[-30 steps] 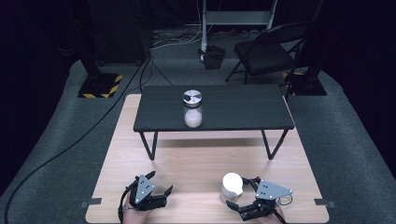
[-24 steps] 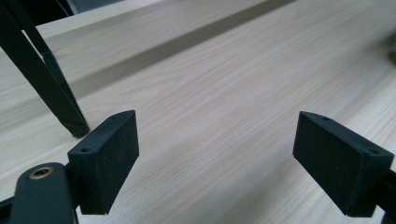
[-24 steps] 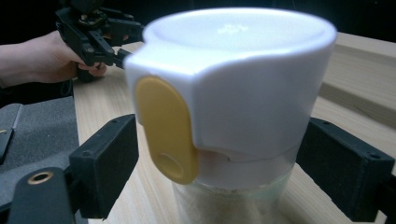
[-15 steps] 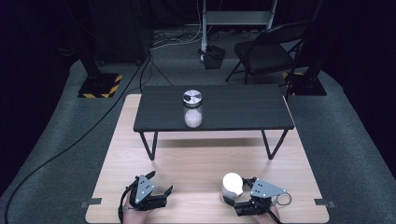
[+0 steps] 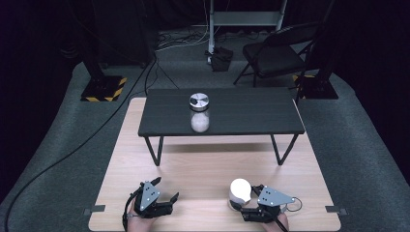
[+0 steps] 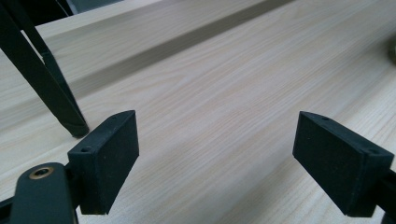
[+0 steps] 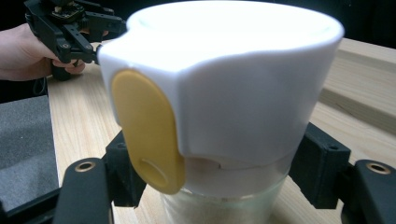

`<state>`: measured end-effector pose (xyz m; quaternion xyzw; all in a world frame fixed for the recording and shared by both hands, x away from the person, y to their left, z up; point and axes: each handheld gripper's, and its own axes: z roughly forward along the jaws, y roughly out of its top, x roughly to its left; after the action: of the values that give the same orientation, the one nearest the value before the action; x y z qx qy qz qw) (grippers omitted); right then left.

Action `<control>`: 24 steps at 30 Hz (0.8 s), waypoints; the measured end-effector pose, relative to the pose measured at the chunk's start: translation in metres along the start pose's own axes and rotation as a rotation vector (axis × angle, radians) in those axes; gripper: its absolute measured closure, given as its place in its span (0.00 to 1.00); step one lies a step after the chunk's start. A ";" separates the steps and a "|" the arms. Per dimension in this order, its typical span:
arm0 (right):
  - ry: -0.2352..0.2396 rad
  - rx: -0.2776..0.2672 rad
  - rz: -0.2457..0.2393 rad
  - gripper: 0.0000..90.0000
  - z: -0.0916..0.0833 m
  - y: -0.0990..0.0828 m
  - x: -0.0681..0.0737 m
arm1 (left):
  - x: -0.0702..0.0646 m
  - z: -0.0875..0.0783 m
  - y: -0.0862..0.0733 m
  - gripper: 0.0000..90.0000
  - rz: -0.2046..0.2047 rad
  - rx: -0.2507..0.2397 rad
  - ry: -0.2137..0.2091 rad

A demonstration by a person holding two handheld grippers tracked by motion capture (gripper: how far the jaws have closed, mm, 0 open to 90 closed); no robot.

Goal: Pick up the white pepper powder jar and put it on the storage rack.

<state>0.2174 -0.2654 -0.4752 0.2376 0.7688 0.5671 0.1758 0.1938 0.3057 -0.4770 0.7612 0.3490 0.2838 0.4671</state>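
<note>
Right gripper fingers just closed, clenched on white-lidded jar; right gripper view reveals yellow tab, glass base. Left gripper released over bare surface.

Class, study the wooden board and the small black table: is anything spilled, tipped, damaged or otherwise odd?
Nothing stands out. The white-lidded jar stands upright on the wooden board, with the right gripper closed on it just below the lid. The metal-lidded jar stands upright on the black table. No spill shows.

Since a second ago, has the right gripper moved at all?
Yes. The right gripper edged left toward the white-lidded jar, judged against the wooden board's front edge, and its jaws have just closed on it.
</note>
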 end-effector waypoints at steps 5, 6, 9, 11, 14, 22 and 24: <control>-0.004 0.000 0.014 0.34 -0.003 0.003 -0.001 | 0.000 0.000 0.000 0.16 0.001 0.000 0.000; -0.003 -0.003 0.019 0.34 -0.004 0.004 -0.001 | 0.000 0.000 0.000 0.16 0.001 0.000 0.000; -0.008 -0.009 0.021 0.34 -0.008 0.008 -0.001 | 0.000 0.000 0.000 0.16 0.001 0.000 0.000; -0.014 -0.017 0.024 0.34 -0.012 0.011 -0.001 | 0.000 0.000 0.000 0.16 0.001 0.000 0.000; -0.019 -0.032 0.026 0.34 -0.019 0.015 -0.002 | 0.000 0.000 0.000 0.16 0.001 0.002 -0.001; -0.044 -0.056 0.036 0.34 -0.032 0.027 -0.003 | 0.000 0.000 0.001 0.16 0.002 0.003 0.001; -0.051 -0.059 0.033 0.34 -0.034 0.032 -0.004 | -0.001 0.000 0.000 0.16 0.003 0.002 0.002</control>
<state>0.2079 -0.2866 -0.4345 0.2592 0.7430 0.5862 0.1928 0.1936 0.3051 -0.4768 0.7620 0.3484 0.2850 0.4656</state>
